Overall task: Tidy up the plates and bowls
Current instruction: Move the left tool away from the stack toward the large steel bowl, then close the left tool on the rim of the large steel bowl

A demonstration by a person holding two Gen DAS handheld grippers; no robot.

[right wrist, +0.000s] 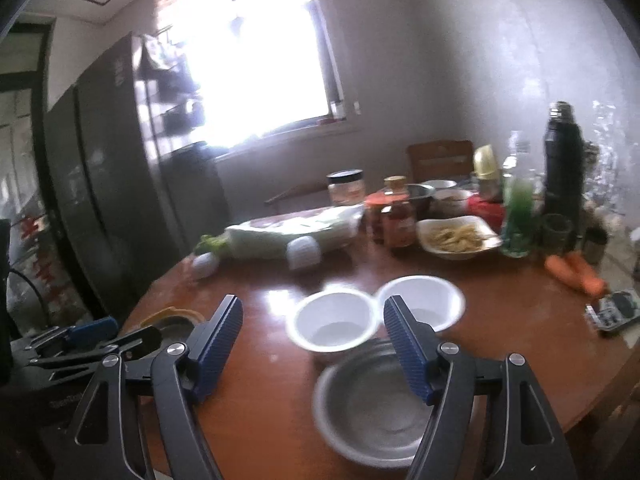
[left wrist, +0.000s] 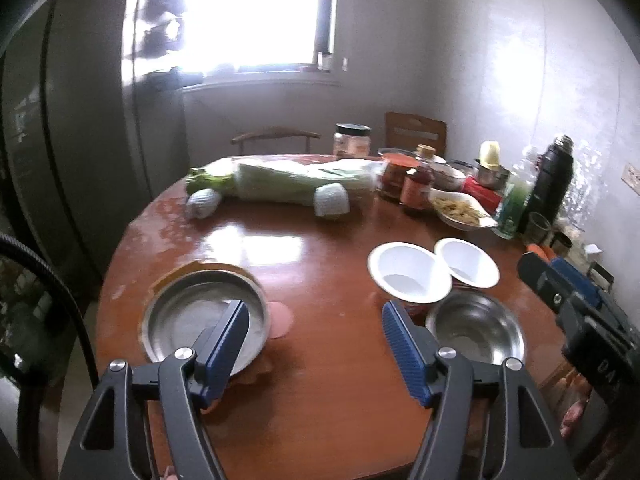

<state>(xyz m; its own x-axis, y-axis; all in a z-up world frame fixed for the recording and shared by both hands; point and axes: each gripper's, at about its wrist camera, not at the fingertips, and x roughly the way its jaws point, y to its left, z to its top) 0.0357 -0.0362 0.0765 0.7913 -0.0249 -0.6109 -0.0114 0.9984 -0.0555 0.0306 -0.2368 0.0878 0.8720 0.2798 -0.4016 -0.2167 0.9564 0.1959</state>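
Note:
On the round brown table (left wrist: pixel 320 264) a metal plate (left wrist: pixel 188 316) lies at the near left, partly behind my left gripper's left finger. Two white bowls (left wrist: pixel 408 272) (left wrist: pixel 468 262) sit side by side at the right, with a metal bowl (left wrist: pixel 476 330) in front of them. My left gripper (left wrist: pixel 314 326) hangs open above the bare wood between plate and bowls, holding nothing. In the right wrist view the metal bowl (right wrist: pixel 368 400) lies low in the middle, the white bowls (right wrist: pixel 334 326) (right wrist: pixel 424 300) behind it. My right gripper (right wrist: pixel 314 320) is open and empty above them.
The far half of the table carries wrapped cabbage (left wrist: pixel 288 184), jars and a sauce bottle (left wrist: pixel 416 184), a dish of food (left wrist: pixel 460 210), a green bottle (right wrist: pixel 516 216), a black flask (right wrist: pixel 562 164), carrots (right wrist: pixel 576 272) and a remote (right wrist: pixel 612 312). A dark fridge (right wrist: pixel 100 184) stands at the left.

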